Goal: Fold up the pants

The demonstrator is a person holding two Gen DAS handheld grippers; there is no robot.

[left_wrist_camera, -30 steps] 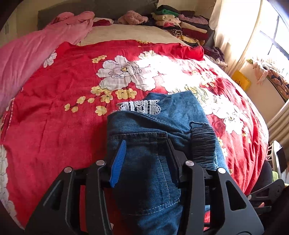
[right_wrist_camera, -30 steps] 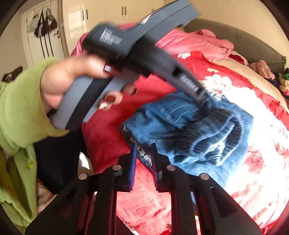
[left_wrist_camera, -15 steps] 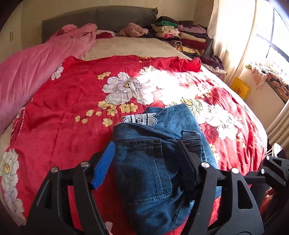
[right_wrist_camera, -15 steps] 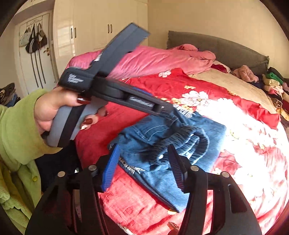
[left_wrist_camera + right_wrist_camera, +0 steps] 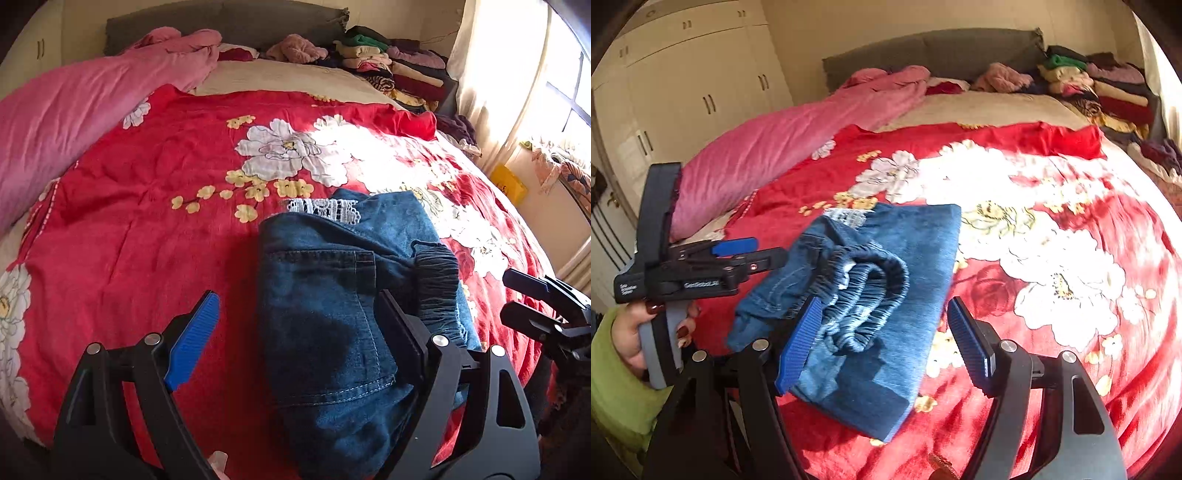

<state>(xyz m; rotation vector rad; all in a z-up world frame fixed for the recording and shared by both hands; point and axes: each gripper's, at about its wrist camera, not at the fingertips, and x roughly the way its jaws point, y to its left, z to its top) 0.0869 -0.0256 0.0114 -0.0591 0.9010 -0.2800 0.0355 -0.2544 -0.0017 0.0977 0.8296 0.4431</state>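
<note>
The folded pants (image 5: 332, 314) lie on the red blanket (image 5: 147, 221), near the bed's near edge. The left gripper (image 5: 295, 332) is opening, jaws wide around the pants, pads clear. The right gripper (image 5: 882, 339) is opening too, holding nothing, pants between its jaws. Bare blanket spreads far and left; stacked clothes (image 5: 391, 70) sit far right.

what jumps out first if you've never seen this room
The red floral blanket covering the bed dominates both views, with sun glare washing out its white flowers. On its near edge lie the folded blue jeans, elastic waistband bunched on top and a strip of white lace peeking from the far end. Behind, a pink quilt lies along the left side and a stack of folded clothes sits by the headboard at the window side.
</note>
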